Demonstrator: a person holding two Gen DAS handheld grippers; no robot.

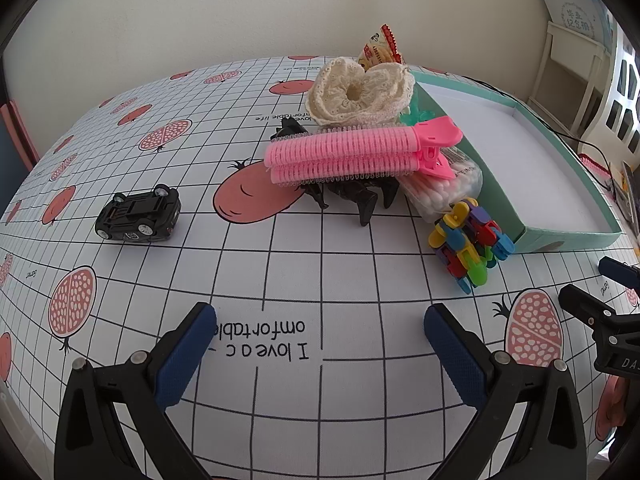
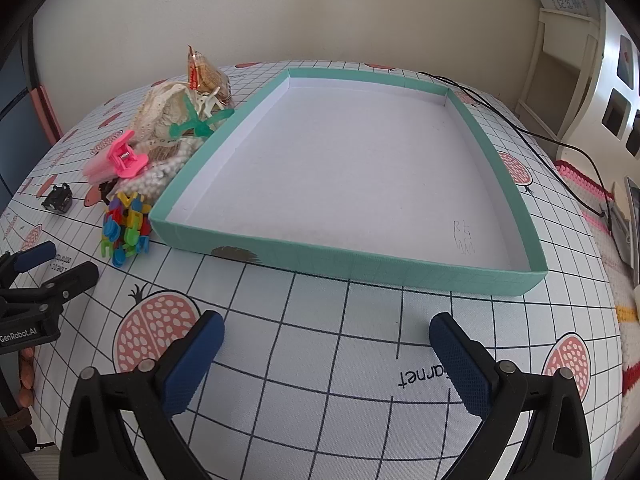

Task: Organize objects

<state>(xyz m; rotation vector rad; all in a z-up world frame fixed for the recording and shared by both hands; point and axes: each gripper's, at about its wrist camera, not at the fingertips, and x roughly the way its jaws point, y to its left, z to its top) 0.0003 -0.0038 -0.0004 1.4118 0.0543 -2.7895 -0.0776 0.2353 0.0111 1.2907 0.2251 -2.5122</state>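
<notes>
A pile lies against the left wall of a shallow teal tray (image 1: 480, 168) (image 2: 360, 266) with a bare white floor. In the pile: a pink hair-roller clip (image 1: 352, 154) (image 2: 120, 158), a cream lace scrunchie (image 1: 360, 92) (image 2: 160, 116), black claw clips (image 1: 352, 196), a bag of cotton swabs (image 1: 444, 192), coloured plastic clips (image 1: 468, 240) (image 2: 126, 232) and a snack packet (image 1: 380, 48) (image 2: 204, 72). A black toy car (image 1: 138, 214) (image 2: 59, 198) lies overturned to the left. My left gripper (image 1: 320, 336) is open, short of the pile. My right gripper (image 2: 326, 344) is open before the tray.
A white tablecloth with a grid and pomegranate prints (image 1: 120, 280) covers the table. A black cable (image 2: 560, 144) runs along the right of the tray. A white rack (image 2: 560, 60) stands by the wall at the right, with knitted cloth (image 2: 588, 188) near it.
</notes>
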